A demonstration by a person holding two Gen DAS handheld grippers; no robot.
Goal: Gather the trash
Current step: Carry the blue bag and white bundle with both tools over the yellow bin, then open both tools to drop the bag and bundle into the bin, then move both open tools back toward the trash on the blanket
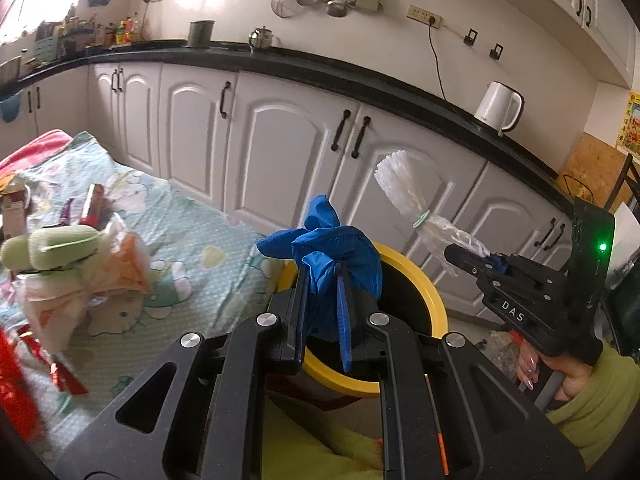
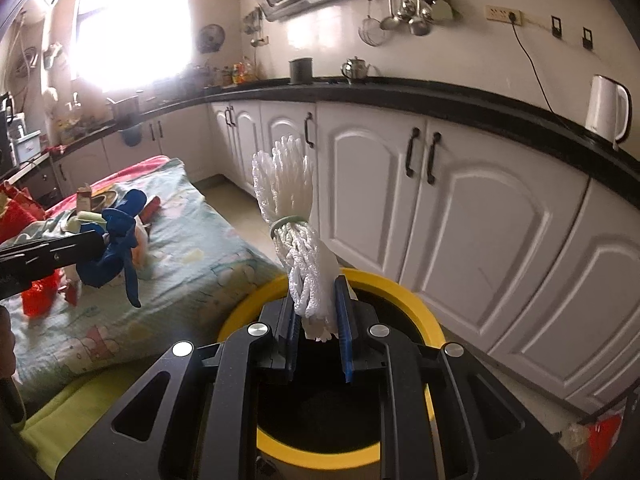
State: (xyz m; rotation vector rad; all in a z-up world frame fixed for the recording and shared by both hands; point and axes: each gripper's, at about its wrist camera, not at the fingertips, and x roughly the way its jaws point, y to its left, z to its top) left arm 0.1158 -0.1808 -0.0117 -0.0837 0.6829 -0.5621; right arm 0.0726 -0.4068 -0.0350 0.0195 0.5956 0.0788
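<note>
A: Start at the right gripper (image 2: 318,322). What does it have?

B: Its jaws are clenched on the lower end of a white foam net bundle (image 2: 294,216) tied with a pale green band (image 2: 289,222). It hangs right over the yellow-rimmed bin (image 2: 420,304), so a release should drop it inside.

A: And the left gripper (image 1: 324,312)?

B: It's grasping a crumpled blue glove (image 1: 332,248), pinched low, with most of the glove bunched above the fingertips. In the right wrist view it looks to be over the bed's near edge, beside the bin rather than above it.

A: So the risk?

B: Opening the left jaws there would probably land the glove on the patterned bedsheet (image 1: 200,240) or the floor. The glove might also cling to a blue pad (image 1: 343,320). The net bundle is light and tall; it could tip onto the rim.

A: Anything left?

B: Wrappers and a red packet (image 1: 16,384) lie on the bed.
</note>
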